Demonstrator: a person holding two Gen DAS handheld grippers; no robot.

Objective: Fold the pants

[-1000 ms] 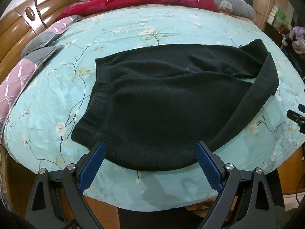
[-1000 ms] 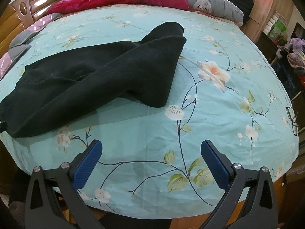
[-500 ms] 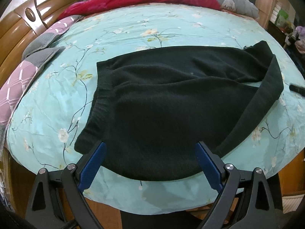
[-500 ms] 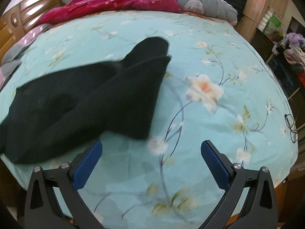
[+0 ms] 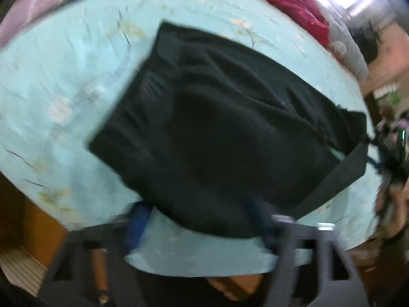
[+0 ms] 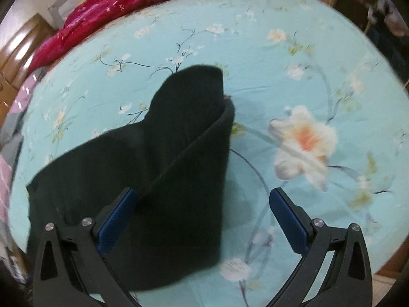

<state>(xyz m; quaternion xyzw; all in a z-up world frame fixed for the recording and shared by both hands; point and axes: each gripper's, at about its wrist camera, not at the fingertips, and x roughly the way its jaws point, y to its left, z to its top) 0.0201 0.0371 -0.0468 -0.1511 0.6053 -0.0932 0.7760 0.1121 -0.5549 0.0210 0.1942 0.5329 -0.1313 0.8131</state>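
Black pants (image 5: pixel 225 133) lie folded lengthwise on the teal flowered bedsheet (image 5: pixel 64 81). In the blurred left wrist view my left gripper (image 5: pixel 196 220) is open at the pants' near edge, with the waistband toward the upper left. In the right wrist view the pants' leg ends (image 6: pixel 179 158) lie just ahead, and my right gripper (image 6: pixel 202 217) is open low over them, its left finger (image 6: pixel 115 217) over the black cloth and its right finger (image 6: pixel 288 220) over the sheet. Nothing is gripped.
A red quilt (image 6: pixel 122 7) and a grey pillow (image 5: pixel 350 51) lie at the far side of the bed. A wooden headboard (image 6: pixel 15 51) stands at the left. The bed's near edge (image 5: pixel 204 263) is just below the left gripper. Clutter stands at the right (image 5: pixel 393 138).
Both grippers have moved forward and swung. The right gripper has come from open sheet to over the leg ends. The left view has tilted and blurred; the pants lie as before.
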